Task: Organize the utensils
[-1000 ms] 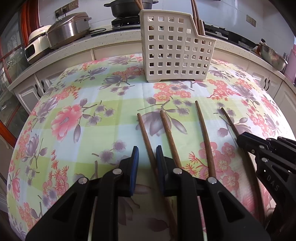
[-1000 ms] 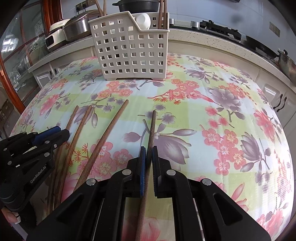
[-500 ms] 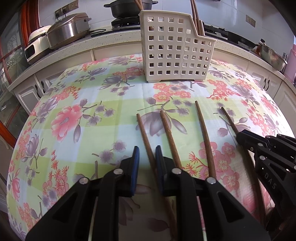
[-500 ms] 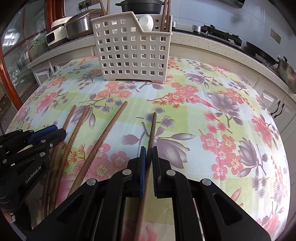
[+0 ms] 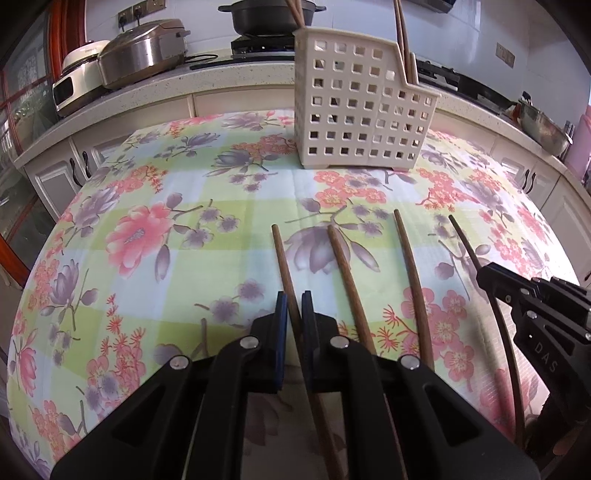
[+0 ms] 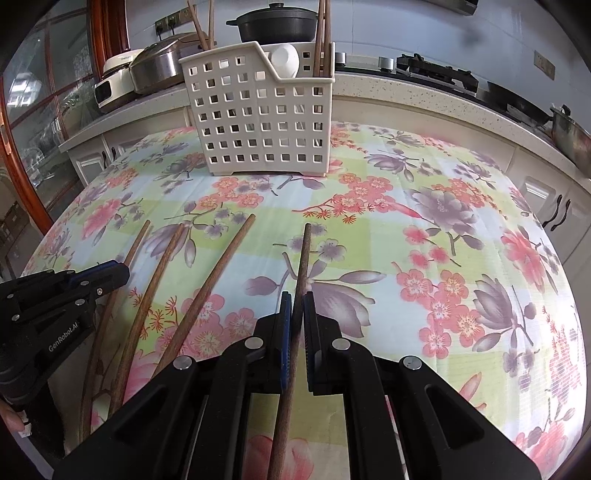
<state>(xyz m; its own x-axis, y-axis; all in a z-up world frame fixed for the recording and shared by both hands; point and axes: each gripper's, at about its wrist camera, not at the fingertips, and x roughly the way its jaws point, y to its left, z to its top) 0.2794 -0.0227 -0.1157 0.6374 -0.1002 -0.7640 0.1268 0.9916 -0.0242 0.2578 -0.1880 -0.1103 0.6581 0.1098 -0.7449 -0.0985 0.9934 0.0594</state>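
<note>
Several brown wooden chopsticks lie side by side on the floral tablecloth. My left gripper (image 5: 292,301) is shut on the leftmost chopstick (image 5: 282,258). My right gripper (image 6: 295,301) is shut on the rightmost chopstick (image 6: 303,254), and it also shows in the left wrist view (image 5: 480,271). Two chopsticks (image 5: 345,269) (image 5: 408,258) lie between them. A white perforated utensil basket (image 5: 364,107) stands upright at the far side, also in the right wrist view (image 6: 262,122), holding chopsticks and a white spoon (image 6: 283,61).
The floral tablecloth (image 5: 147,236) covers the table. Behind it runs a counter with a rice cooker (image 5: 142,51), a black pot (image 6: 275,24) on the stove and a steel bowl (image 5: 543,127) at the right. Cabinet handles (image 6: 557,216) face the table's right edge.
My left gripper's jaws have closed from a wide gap onto the leftmost chopstick. My right gripper has lifted slightly with its chopstick, and the basket looks nearer.
</note>
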